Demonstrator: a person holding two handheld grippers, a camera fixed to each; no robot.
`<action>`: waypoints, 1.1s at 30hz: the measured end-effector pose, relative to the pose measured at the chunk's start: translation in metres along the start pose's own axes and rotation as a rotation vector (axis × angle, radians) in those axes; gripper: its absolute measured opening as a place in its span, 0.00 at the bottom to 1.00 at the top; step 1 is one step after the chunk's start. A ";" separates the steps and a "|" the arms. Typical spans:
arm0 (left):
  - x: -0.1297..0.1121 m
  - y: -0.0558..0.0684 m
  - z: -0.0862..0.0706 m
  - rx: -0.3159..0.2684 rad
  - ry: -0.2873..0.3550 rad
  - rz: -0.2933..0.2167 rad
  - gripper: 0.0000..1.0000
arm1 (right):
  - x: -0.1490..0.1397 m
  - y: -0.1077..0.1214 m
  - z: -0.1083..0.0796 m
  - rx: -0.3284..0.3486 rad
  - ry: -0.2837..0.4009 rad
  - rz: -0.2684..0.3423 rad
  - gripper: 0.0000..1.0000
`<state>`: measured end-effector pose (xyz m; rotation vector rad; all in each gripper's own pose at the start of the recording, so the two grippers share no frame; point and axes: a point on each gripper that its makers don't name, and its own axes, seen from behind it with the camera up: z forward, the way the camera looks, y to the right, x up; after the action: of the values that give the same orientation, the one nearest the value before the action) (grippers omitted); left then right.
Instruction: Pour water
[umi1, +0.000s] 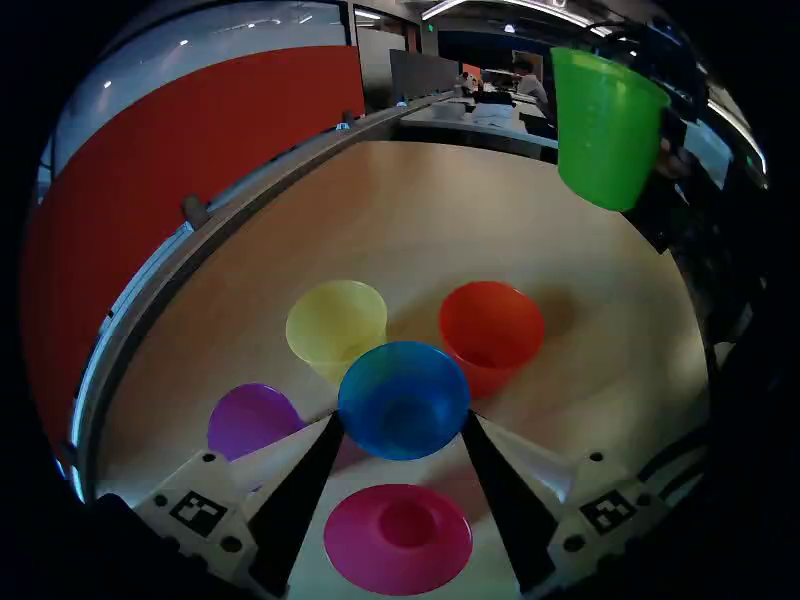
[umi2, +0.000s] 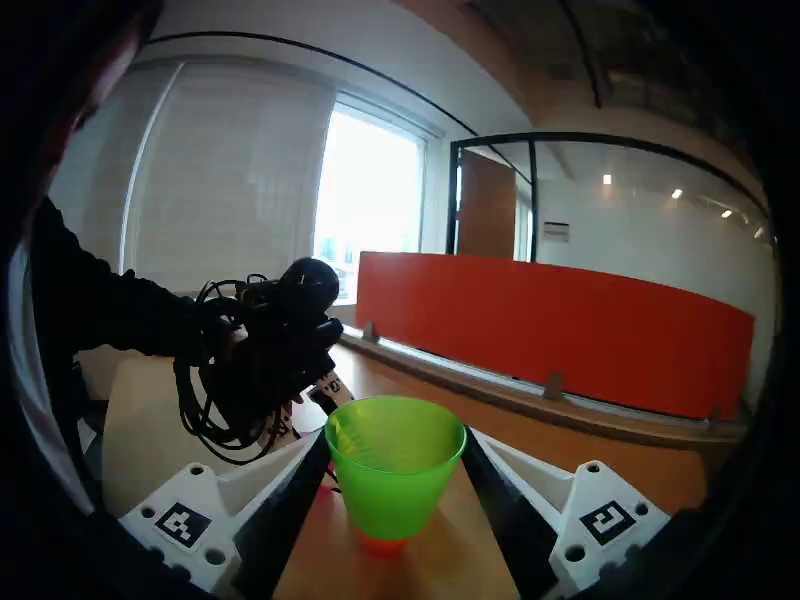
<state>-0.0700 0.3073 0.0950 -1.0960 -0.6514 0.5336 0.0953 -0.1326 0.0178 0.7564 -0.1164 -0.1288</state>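
On the pale wooden table (umi1: 450, 220), which runs along a red partition (umi1: 200, 170), a yellow cup (umi1: 336, 325), an orange cup (umi1: 492, 330), a purple cup (umi1: 250, 420) and a pink cup (umi1: 398, 535) cluster close together. The left gripper (umi1: 402, 418) is clamped on a blue cup (umi1: 404, 395), with one black finger pressing each side. The blue cup is upright, its mouth turned toward the camera. It sits in front of the yellow and orange cups, in the gap between them, and the pink cup lies nearer the gripper's base. Up at the far right, well above the tabletop, a green cup (umi1: 605, 125) hangs slightly tipped in the other tool's hold. In the right gripper view, the right gripper (umi2: 394, 440) grasps that green cup by its sides just under the rim, both fingers against it. An orange patch peeps out below the cup's base. Farther off to the left, a dark-sleeved arm (umi2: 110, 310) holds a black device trailing looped cables (umi2: 205, 420) above the table.
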 end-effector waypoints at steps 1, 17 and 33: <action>0.000 0.000 0.001 0.000 0.000 0.000 0.86 | 0.000 0.000 0.000 0.000 0.000 0.000 0.93; 0.002 0.001 0.014 0.002 0.004 -0.007 0.86 | -0.004 0.000 0.000 -0.002 -0.007 -0.004 0.93; 0.001 0.001 0.024 0.010 0.007 -0.022 0.86 | -0.007 0.003 -0.002 -0.007 -0.014 -0.004 0.93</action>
<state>-0.0868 0.3235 0.1016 -1.0795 -0.6537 0.5136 0.0888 -0.1282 0.0180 0.7490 -0.1276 -0.1385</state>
